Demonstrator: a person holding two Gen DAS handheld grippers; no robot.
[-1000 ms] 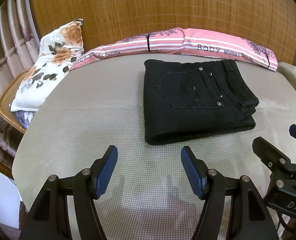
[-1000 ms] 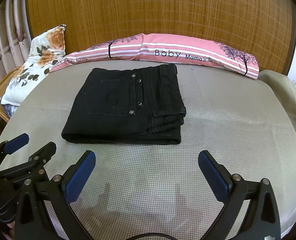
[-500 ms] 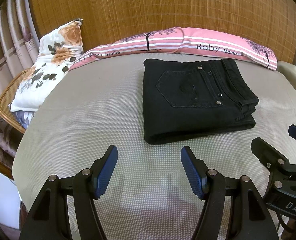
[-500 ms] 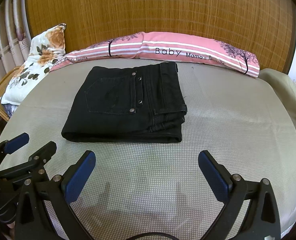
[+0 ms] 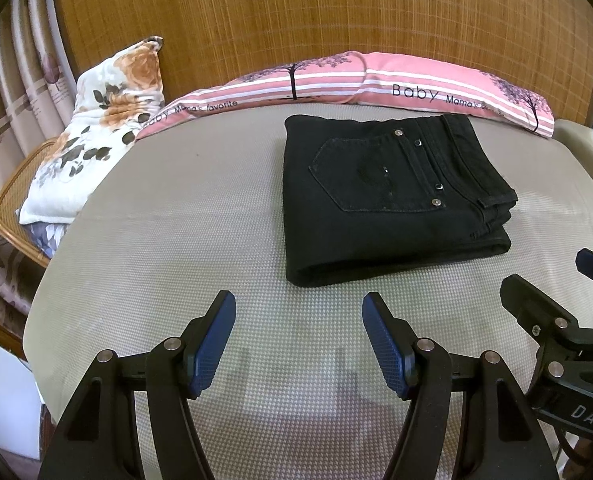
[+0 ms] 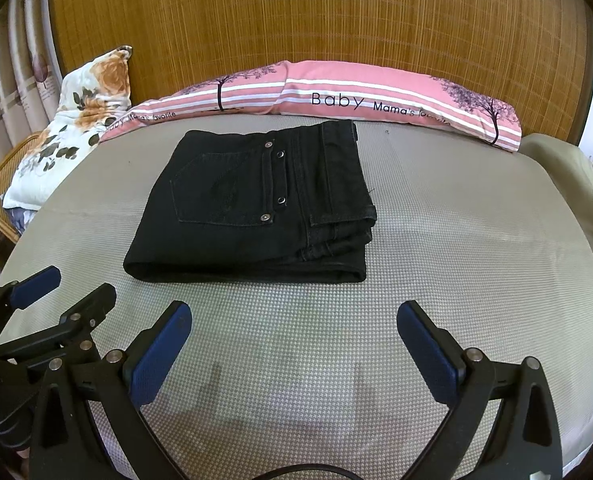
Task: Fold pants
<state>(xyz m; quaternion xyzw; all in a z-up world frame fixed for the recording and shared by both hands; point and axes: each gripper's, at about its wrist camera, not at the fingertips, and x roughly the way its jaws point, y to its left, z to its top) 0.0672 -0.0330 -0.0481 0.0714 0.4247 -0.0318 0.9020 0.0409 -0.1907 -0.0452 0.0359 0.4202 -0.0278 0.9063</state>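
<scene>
- Fingers of the left gripper (image 5: 298, 342) stand spread apart, blue pads (image 5: 212, 350) facing each other across bare mat – nothing between them.
- Fingers of the right gripper (image 6: 294, 354) stand wider still, also with nothing between, their pads (image 6: 158, 354) hanging over the near part of the mat.
- Both grippers sit side by side at the near edge; each shows in the other's view, the right one at the right edge of the left wrist view, the left one at the left edge of the right wrist view.
- Black pants (image 5: 392, 196) lie folded into a compact thick rectangle on the grey mat (image 5: 168, 240), beyond both grippers and well apart from the pads.
- A back pocket (image 6: 224, 188) faces up, with small metal rivets along it; the waistband end lies to the right, where the stacked layers show at the near right corner.
- The folded edge on the near side is rounded and rests flat on the mat.
- Behind the pants, along the far edge of the mat, runs a long pink striped pillow (image 6: 376, 96) printed with trees and the word "Baby".
- A floral cushion (image 5: 96, 132) leans at the far left – over a rattan frame (image 5: 12, 208).
- A woven bamboo panel (image 6: 316, 20) backs the whole scene, with curtains (image 5: 12, 80) at the far left.
</scene>
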